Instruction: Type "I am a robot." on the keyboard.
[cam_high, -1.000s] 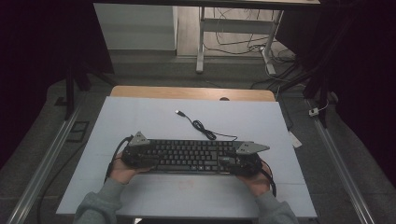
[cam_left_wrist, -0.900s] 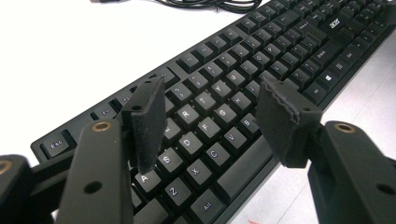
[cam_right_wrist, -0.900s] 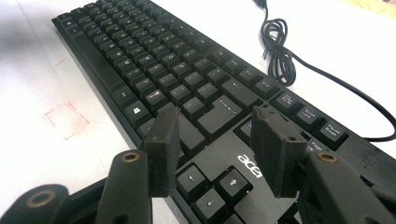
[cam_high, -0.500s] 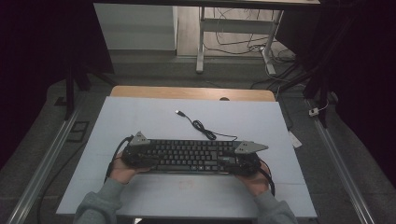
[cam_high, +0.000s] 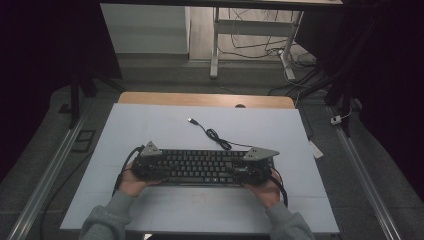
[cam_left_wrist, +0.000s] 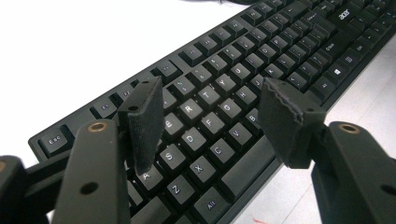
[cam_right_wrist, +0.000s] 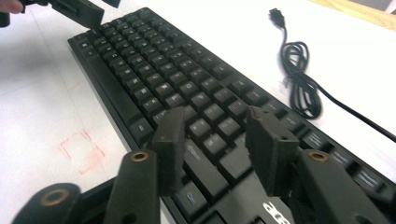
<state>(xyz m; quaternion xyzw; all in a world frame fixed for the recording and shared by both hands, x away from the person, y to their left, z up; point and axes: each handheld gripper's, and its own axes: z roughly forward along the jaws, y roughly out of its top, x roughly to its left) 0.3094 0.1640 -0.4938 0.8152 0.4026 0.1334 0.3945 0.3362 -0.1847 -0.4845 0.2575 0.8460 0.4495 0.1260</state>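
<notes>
A black keyboard (cam_high: 202, 167) lies flat near the front edge of the white table (cam_high: 150, 125), its cable (cam_high: 215, 135) coiled just behind it. The left gripper (cam_left_wrist: 210, 121) hovers over the keyboard's left end, jaws apart and gripping nothing. The right gripper (cam_right_wrist: 212, 147), over the right end, has just been closing its jaws, which are still parted with only keys beneath them.

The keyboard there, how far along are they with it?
Done: the keyboard lies flat on the white table, its cable loose behind it. In hand: the left gripper and right gripper hover open over its two ends; the right jaws have just been closing. Left: no grip yet, and nothing is lifted.
</notes>
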